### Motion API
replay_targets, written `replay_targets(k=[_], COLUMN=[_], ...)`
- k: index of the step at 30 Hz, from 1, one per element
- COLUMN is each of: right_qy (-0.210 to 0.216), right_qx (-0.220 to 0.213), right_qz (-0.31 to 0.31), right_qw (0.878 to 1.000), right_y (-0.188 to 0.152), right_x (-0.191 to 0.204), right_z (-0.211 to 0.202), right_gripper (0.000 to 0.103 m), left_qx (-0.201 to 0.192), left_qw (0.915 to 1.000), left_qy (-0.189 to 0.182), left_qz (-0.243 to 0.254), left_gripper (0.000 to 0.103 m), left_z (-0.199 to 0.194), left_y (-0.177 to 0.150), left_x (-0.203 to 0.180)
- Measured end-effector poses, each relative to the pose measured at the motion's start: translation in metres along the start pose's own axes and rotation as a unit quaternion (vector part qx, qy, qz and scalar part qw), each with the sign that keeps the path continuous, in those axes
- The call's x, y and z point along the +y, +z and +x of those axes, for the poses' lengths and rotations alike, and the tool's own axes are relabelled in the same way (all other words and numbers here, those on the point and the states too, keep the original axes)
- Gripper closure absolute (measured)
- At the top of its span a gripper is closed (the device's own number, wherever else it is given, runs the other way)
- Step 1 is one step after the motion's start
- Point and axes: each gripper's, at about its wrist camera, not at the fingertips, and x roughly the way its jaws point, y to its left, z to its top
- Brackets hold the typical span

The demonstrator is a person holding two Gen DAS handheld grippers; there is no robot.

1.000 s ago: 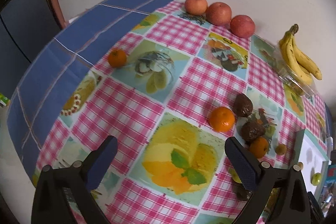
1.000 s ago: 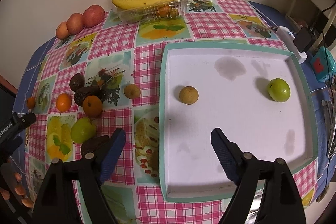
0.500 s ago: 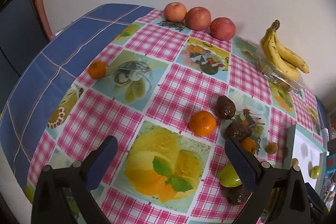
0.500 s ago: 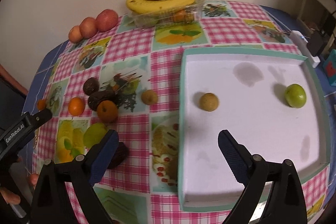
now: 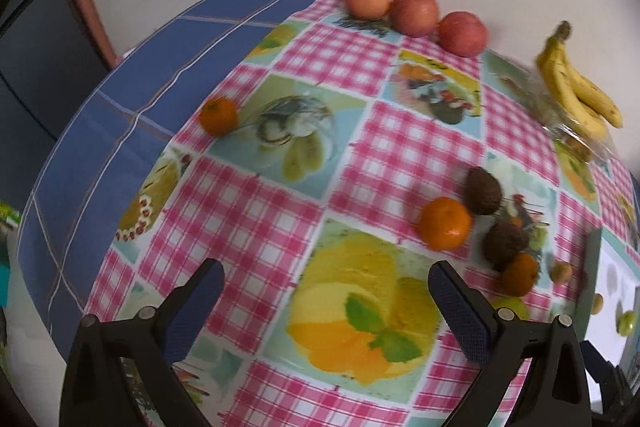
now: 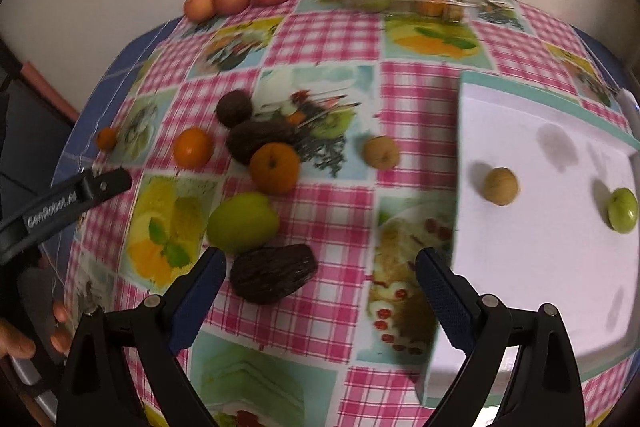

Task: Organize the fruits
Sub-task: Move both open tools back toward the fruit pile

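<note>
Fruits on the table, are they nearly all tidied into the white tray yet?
Not nearly. Only a small brown fruit and a little green fruit sit in the white tray. Both hand-held grippers, left and right, are open and empty. The oranges, green pear and dark avocados wait on the tablecloth.

- Left tongs (image 5: 324, 287) spread wide, nothing between the fingers, poised above the desk.
- Right tongs (image 6: 320, 275) gaping too, empty, tilted down.
- A hand (image 6: 16, 343) grips the left handle at the edge.
</note>
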Motion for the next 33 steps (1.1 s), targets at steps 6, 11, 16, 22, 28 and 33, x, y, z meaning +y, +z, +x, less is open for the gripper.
replay_targets(k=[6,11,16,22,28,33], right_qy=[-0.002,-0.021,-0.014,0.004,0.005,0.01], right_qx=[0.028,0.042,0.043,0.044,0.042,0.04], right_qz=[-0.035,-0.048,-0.037,-0.025,-0.019,-0.011], right_qw=[0.999,0.998,0.998,0.999,0.999,0.999], right_y=[-0.005,-0.007,-0.004,-0.001,-0.002,-0.002], right_x=[0.015,0.018,0.015,0.012,0.007,0.003], right_z=[0.019,0.033,0.036,0.036,0.031,0.028], right_gripper=[0.007,0.007,0.007,0.018,0.036,0.043], left_qx=[0.013,0.026,0.034,0.04,0.039,0.041], left_qw=[0.9997,0.9995,0.9992,0.9987,0.9987,0.9985], left_qy=[-0.015,-0.017,-0.019,-0.028,-0.031,-0.036], left_qz=[-0.013,-0.009,-0.011,-0.014,-0.01,-0.005], left_gripper=[0.0,0.0,0.0,0.0,0.0,0.0], left_z=[0.007,0.014,0.019,0.021,0.021,0.023], left_y=[0.0,-0.001,-0.002,-0.002,-0.001,-0.002], left_x=[0.005,0.001,0.001,-0.001,-0.005,-0.009])
